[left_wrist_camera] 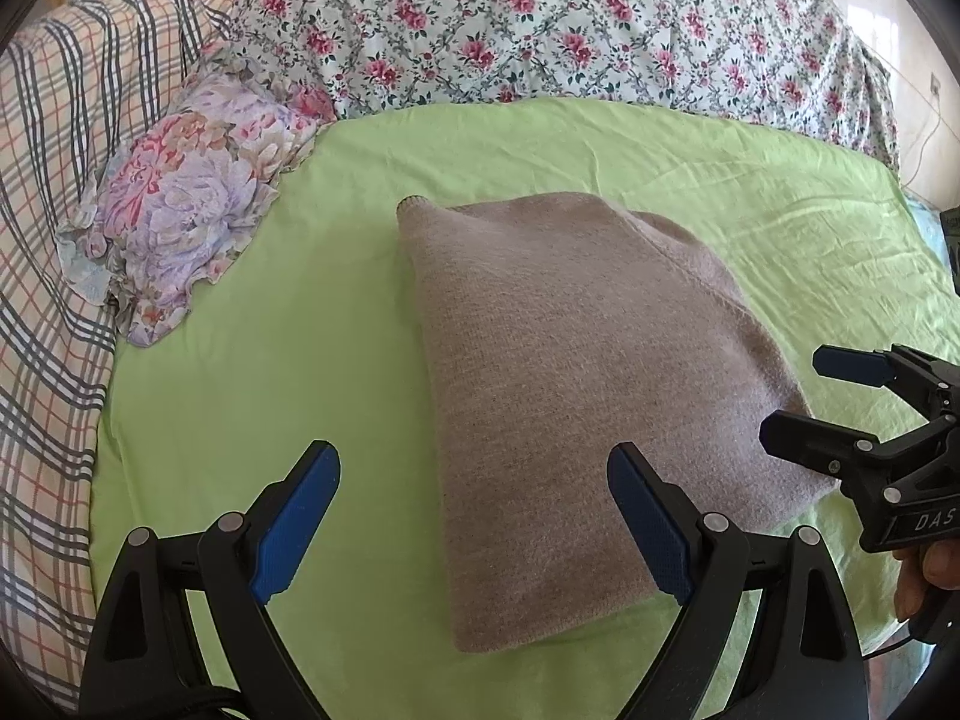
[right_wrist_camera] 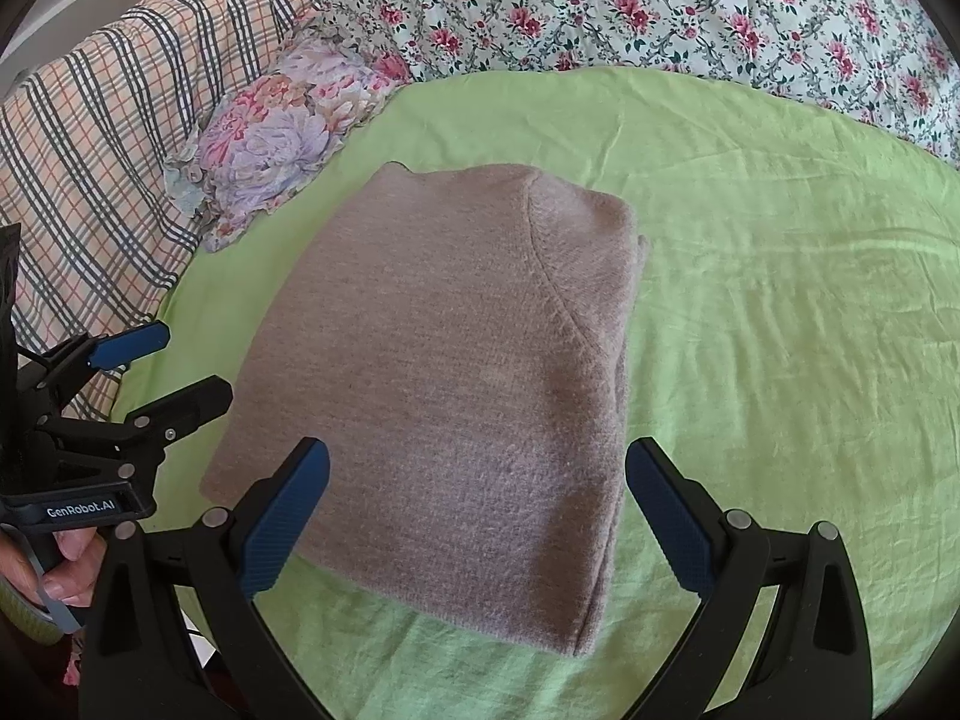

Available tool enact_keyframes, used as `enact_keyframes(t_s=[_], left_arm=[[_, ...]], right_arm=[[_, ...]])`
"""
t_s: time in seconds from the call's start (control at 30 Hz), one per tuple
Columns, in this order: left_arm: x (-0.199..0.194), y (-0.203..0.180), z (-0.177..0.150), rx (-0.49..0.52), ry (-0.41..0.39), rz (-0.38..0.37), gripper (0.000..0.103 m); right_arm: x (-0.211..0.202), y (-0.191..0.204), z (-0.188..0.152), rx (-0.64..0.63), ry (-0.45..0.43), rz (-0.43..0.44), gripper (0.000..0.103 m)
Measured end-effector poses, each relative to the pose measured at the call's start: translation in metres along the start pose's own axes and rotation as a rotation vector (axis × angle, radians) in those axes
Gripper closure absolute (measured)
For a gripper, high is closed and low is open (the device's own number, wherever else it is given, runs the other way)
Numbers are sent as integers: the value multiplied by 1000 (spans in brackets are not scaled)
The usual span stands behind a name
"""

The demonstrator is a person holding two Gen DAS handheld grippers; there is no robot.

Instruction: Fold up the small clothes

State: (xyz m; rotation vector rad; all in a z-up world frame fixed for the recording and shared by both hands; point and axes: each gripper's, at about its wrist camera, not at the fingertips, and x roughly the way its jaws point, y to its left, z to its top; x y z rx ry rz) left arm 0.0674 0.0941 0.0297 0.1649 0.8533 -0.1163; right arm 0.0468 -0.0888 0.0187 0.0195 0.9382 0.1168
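A bed with a green sheet point(left_wrist_camera: 312, 324), quilts heaped beyond. The sweater point(left_wrist_camera: 576, 396) lies folded into a compact rectangle just ahead of both tongs. Left tongs point(left_wrist_camera: 474, 525) and right tongs point(right_wrist_camera: 477, 516) are spread, pinching nothing. Folding looks finished; perhaps only tidying remains.

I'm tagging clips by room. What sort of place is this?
Most likely a bedroom: a folded beige knit sweater lies on a light green bed sheet, with a floral-print quilt and a plaid blanket bunched behind.
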Motion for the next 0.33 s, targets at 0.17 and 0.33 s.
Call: enact_keyframes(t_s=[0.17, 0.33], left_arm=[[-2, -3, -1, 2, -4, 4, 12], [5, -8, -2, 3, 14, -5, 12]], right_arm=[[0, 1, 0, -8, 2, -3, 4], [4, -3, 0, 5, 6, -10, 4]])
